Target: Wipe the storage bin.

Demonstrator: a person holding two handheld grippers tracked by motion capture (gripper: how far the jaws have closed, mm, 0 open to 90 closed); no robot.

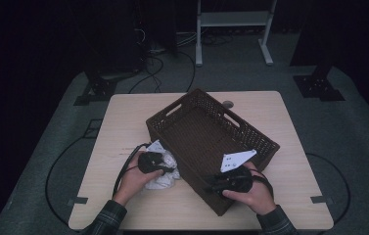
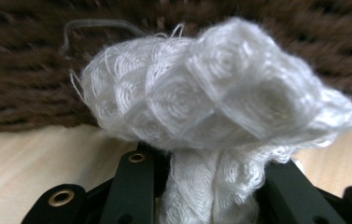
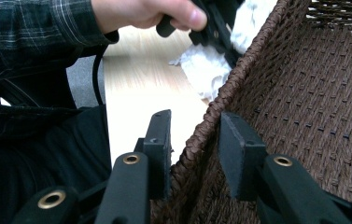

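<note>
A: Entry: the white knitted cloth [image 2: 211, 107]. Location?

B: On the wooden table [image 1: 123, 122], just beside the near-left wall of the dark woven basket [image 1: 211, 132], outside it. The left gripper [image 1: 160, 166] sits on top of the bundle.

A: Jaw state, left?

B: Left gripper view: both black jaws closed in on a bunched neck of the cloth, fabric pinched between them, the rest mushrooming above the tips. Holding it.

A: Handling judgement?

B: Soft, light, limp. Loose threads stray from the top, so it may snag on the weave. It will droop and trail from whatever point is pinched; a grip on a gathered fold near the middle, as here, looks sounder than an edge.

A: Right side?

B: The right gripper [image 3: 193, 140] straddles the basket rim [image 3: 211, 121]: one jaw outside the wall, one inside, rim between them. Partly open; the pads stand close to the weave, but I cannot tell whether they press on it.

A: View differences?

B: The high view gives the layout: basket angled across the table, empty inside, a white three-cornered plate [image 1: 237, 159] over the right gripper. The left gripper view alone resolves the swirl stitch of the knit. The right gripper view shows the left hand [image 3: 150, 11] and the cloth from the side, against the basket's outer wall.
</note>
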